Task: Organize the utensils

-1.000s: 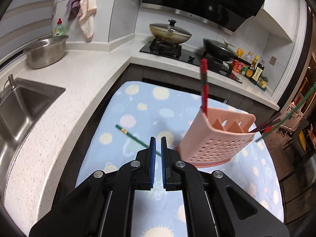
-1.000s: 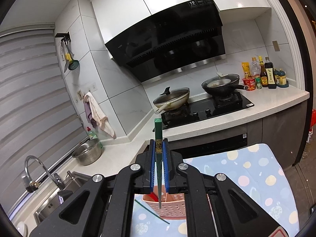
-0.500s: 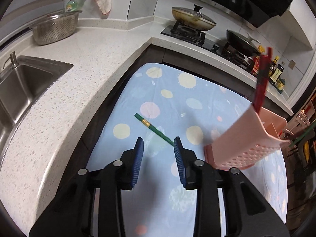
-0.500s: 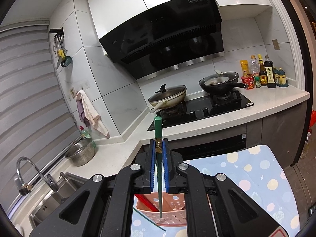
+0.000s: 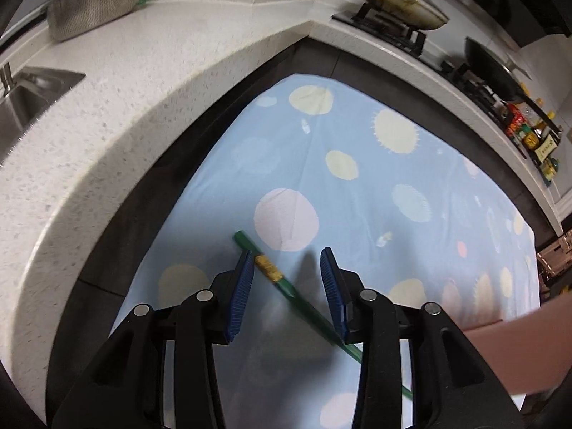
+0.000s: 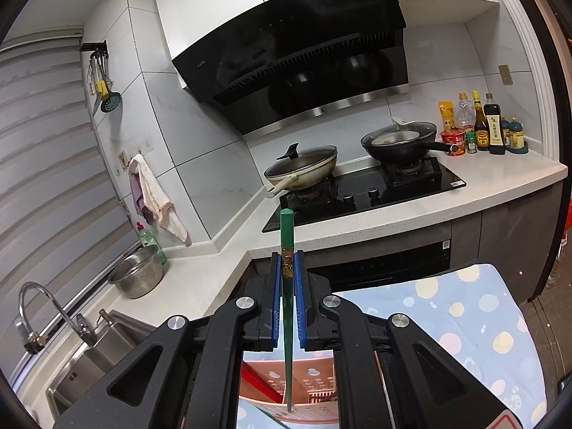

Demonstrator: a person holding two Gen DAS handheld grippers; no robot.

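Note:
In the left wrist view a green chopstick [image 5: 286, 282] with a gold band lies diagonally on the blue spotted cloth [image 5: 357, 178]. My left gripper [image 5: 287, 261] is open, low over the cloth, its blue pads on either side of the chopstick's thick end. The pink holder's edge [image 5: 507, 350] shows at the lower right. In the right wrist view my right gripper [image 6: 287, 262] is shut on a second green chopstick [image 6: 287, 236], held upright, its tip down over the pink perforated utensil holder [image 6: 314, 393], which holds a red chopstick [image 6: 257, 382].
A white speckled counter [image 5: 125, 107] wraps around the cloth-covered table. A steel sink [image 5: 21, 103] and colander [image 5: 93, 3] are at the left. A stove with two pans [image 6: 357, 178] and sauce bottles [image 6: 482, 125] stand at the back.
My left gripper has opened, moved left and down from the holder, and now straddles the chopstick on the cloth. The right gripper's chopstick has lowered toward the holder.

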